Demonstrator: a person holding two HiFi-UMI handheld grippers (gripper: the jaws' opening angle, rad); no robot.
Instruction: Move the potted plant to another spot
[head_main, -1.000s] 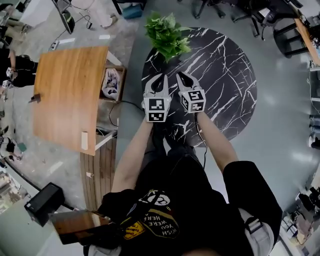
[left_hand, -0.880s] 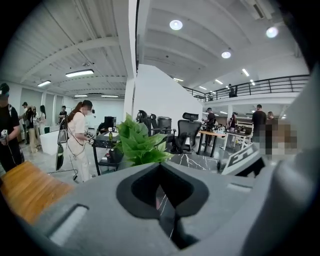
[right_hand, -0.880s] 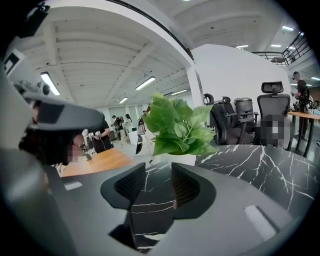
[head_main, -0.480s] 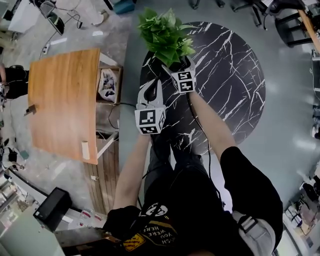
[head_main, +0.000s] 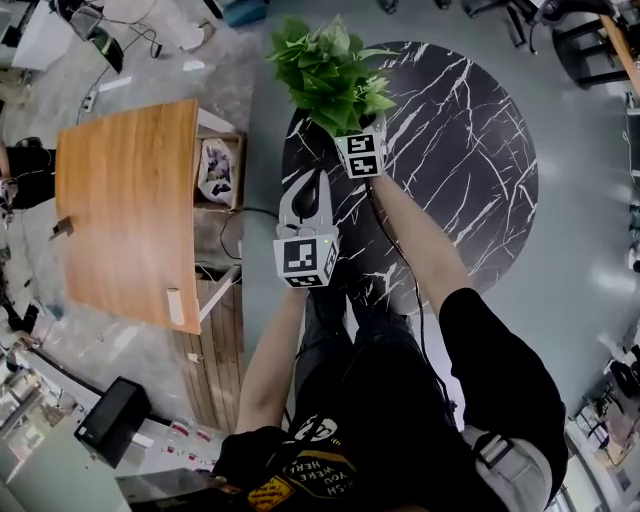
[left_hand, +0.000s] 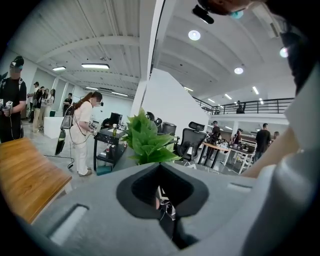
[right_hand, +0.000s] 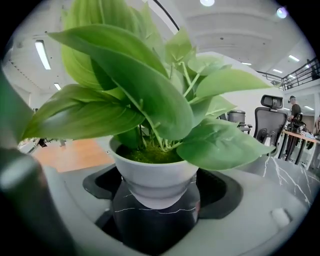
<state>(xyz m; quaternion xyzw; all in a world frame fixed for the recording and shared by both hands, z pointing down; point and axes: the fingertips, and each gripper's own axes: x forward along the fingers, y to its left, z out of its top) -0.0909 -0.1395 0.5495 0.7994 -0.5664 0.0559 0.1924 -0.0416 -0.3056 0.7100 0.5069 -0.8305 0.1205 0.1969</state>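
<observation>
A leafy green potted plant (head_main: 325, 65) stands near the far left edge of the round black marble table (head_main: 450, 180). In the right gripper view its white pot (right_hand: 155, 177) stands upright on the marble, between the jaws. My right gripper (head_main: 355, 135) reaches under the leaves. Its jaws are wide and closing, with a gap on each side of the pot. My left gripper (head_main: 309, 180) hangs shut and empty nearer my body, over the table's left edge. The plant (left_hand: 145, 142) shows ahead of it.
A wooden table (head_main: 130, 200) stands to the left, with a box of crumpled bags (head_main: 220, 165) between it and the marble table. Several people (left_hand: 82, 130), desks and office chairs (left_hand: 192, 142) fill the room beyond.
My right gripper has moved forward and down to the plant and opened its jaws around the pot. My left gripper has dropped back a little toward my body.
</observation>
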